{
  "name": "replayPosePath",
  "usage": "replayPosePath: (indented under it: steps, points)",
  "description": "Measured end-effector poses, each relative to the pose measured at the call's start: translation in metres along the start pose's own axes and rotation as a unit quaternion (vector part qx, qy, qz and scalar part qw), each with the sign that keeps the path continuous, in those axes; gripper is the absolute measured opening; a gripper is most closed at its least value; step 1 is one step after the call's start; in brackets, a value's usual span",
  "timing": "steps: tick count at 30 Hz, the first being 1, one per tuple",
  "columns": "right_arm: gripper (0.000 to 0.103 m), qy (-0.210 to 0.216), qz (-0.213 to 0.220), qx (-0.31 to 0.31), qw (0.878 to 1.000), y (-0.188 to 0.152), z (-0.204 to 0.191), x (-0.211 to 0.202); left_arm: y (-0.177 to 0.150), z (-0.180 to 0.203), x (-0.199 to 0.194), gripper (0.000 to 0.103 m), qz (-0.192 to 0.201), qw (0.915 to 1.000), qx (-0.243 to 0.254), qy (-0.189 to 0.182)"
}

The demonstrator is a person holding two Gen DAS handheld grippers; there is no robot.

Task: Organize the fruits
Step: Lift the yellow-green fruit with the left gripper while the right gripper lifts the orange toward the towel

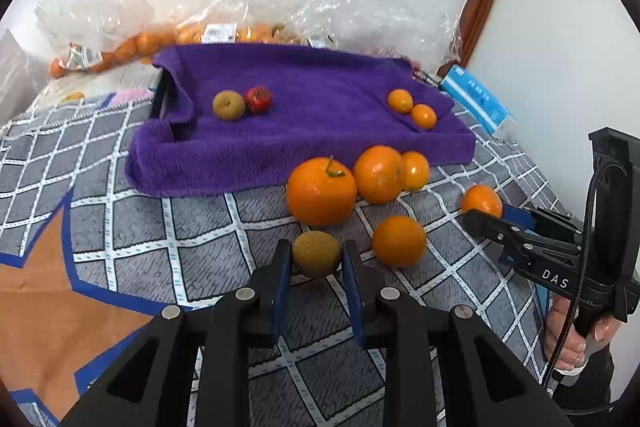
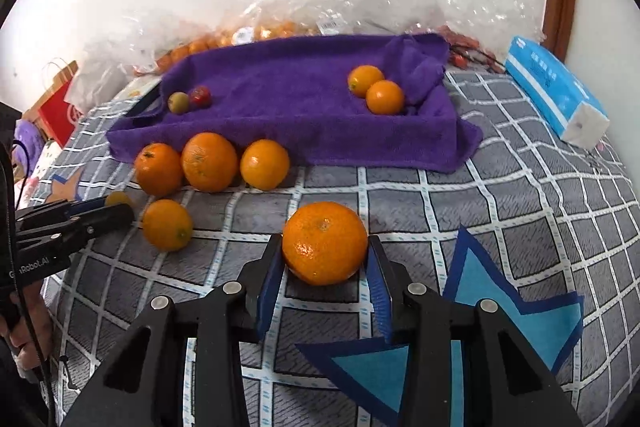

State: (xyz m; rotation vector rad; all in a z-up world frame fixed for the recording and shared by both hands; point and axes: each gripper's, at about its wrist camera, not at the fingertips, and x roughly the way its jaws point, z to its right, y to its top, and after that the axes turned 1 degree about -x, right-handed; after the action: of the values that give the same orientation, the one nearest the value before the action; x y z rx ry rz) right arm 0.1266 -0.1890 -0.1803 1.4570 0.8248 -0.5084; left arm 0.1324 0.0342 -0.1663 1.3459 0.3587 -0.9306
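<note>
My left gripper [image 1: 316, 261] is shut on a small brown-green fruit [image 1: 316, 254] that rests on the checked cloth. Just past it lie several loose oranges [image 1: 321, 191], and one orange [image 1: 399, 241] sits to its right. My right gripper [image 2: 326, 259] is shut on a large orange [image 2: 325, 243], with both blue pads against its sides. A purple towel [image 1: 320, 147] covers a tray behind. On it sit a brown fruit [image 1: 228, 105] touching a red fruit [image 1: 258, 99] at the left, and two small oranges [image 1: 400, 101] at the right.
Clear plastic bags [image 1: 248, 31] holding more oranges lie against the white wall behind the towel. A blue tissue pack [image 2: 556, 91] lies at the far right, a red paper bag [image 2: 60, 111] at the far left. A person's hand [image 1: 572, 339] grips the right handle.
</note>
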Motion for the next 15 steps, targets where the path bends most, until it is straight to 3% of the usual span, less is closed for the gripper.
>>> replayPosePath:
  steps: [8, 15]
  points:
    - [0.040, 0.022, 0.036, 0.047, 0.998, -0.001, 0.018, -0.014, -0.001, 0.004, -0.018, 0.024, 0.046, 0.9988, 0.007, 0.012]
    - [0.040, 0.025, 0.041, 0.051, 0.998, -0.001, 0.020, -0.015, 0.000, -0.001, -0.018, 0.024, 0.049, 0.9988, -0.008, -0.002]
